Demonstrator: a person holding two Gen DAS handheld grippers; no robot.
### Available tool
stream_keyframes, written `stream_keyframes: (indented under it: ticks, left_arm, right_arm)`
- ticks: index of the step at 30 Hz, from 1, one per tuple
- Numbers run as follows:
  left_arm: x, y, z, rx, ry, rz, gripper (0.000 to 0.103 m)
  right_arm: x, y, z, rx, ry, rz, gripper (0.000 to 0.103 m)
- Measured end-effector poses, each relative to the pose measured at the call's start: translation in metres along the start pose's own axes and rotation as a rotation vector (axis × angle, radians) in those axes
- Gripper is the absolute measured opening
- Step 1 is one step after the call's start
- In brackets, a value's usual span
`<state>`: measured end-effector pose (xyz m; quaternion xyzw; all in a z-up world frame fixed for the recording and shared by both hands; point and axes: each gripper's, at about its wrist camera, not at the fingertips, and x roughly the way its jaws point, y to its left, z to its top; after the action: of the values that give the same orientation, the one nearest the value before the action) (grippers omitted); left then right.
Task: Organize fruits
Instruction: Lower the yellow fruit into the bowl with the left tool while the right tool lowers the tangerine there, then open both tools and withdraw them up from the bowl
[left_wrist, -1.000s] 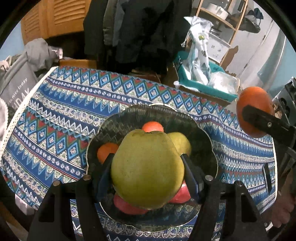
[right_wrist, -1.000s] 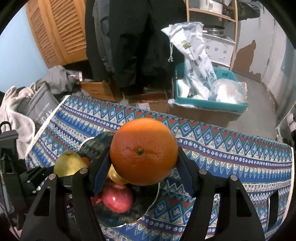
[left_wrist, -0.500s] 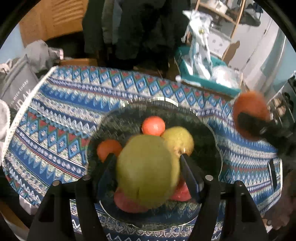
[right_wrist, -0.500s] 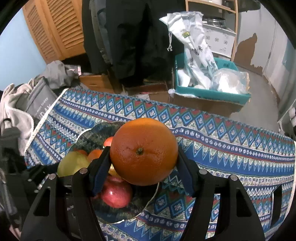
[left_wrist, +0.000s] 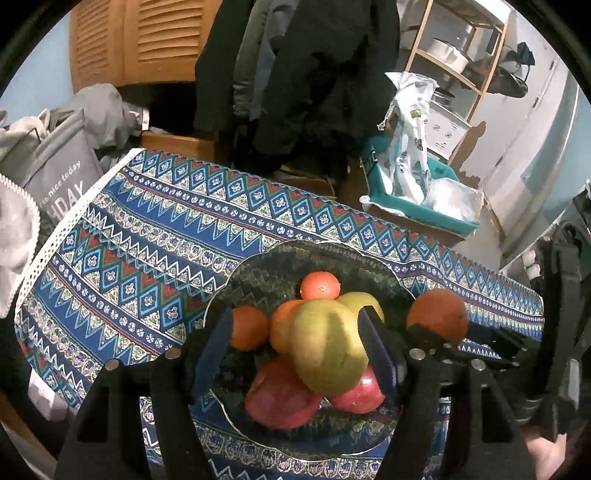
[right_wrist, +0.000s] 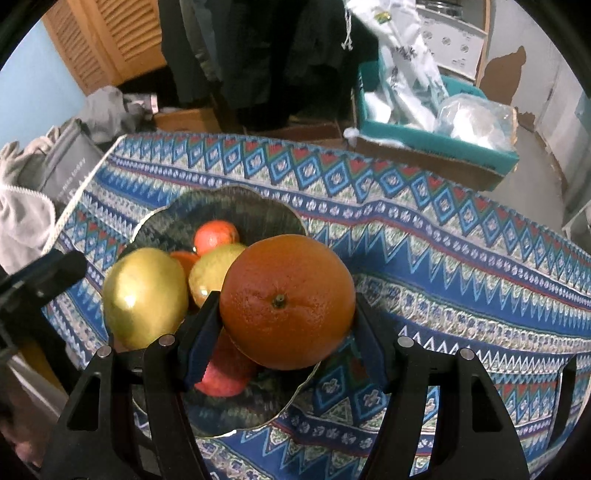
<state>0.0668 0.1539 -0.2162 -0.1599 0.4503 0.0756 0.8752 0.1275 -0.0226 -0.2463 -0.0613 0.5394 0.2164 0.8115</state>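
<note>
A dark scalloped glass plate (left_wrist: 332, 254) on the patterned tablecloth holds a pile of fruit: small oranges (left_wrist: 319, 284), a yellow fruit (left_wrist: 364, 301) and red apples (left_wrist: 280, 398). A big green-yellow fruit (left_wrist: 328, 347) rests on top of the pile. My left gripper (left_wrist: 295, 326) hovers open above it, with a clear gap at its left pad. My right gripper (right_wrist: 285, 306) is shut on a large orange (right_wrist: 286, 301), low over the plate's right rim (right_wrist: 295, 225). In the left wrist view that orange (left_wrist: 437, 314) hangs at the plate's right side.
The tablecloth's white-trimmed left edge (left_wrist: 74, 218) drops off beside a grey bag (left_wrist: 59, 177). Behind the table stand a teal crate of plastic bags (left_wrist: 417, 199), hanging dark coats (left_wrist: 306, 74) and a wooden shelf. Bare cloth lies right of the plate (right_wrist: 461, 280).
My left gripper has risen off the green-yellow fruit, which stays on the pile. My right gripper has come down with the orange, closer to the plate.
</note>
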Motion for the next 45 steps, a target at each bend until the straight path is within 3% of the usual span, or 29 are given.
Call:
stream_keyframes:
  ticks: [10, 22, 31, 45]
  left_arm:
    - [-0.004, -0.003, -0.002, 0.018, -0.006, 0.009, 0.071]
    - [-0.027, -0.017, 0.004, 0.048, -0.049, 0.007, 0.071]
    - [-0.061, -0.040, 0.014, 0.101, -0.123, -0.009, 0.073]
    - [-0.112, -0.082, 0.020, 0.180, -0.234, -0.068, 0.080]
  right_arm:
    - [0.021, -0.003, -0.008, 0.011, 0.072, 0.029, 0.070]
    - [-0.024, 0.000, 0.007, -0.014, -0.068, -0.021, 0.070]
    - [-0.093, -0.013, 0.016, -0.008, -0.223, -0.095, 0.070]
    - [-0.183, -0.029, 0.012, 0.005, -0.392, -0.169, 0.070]
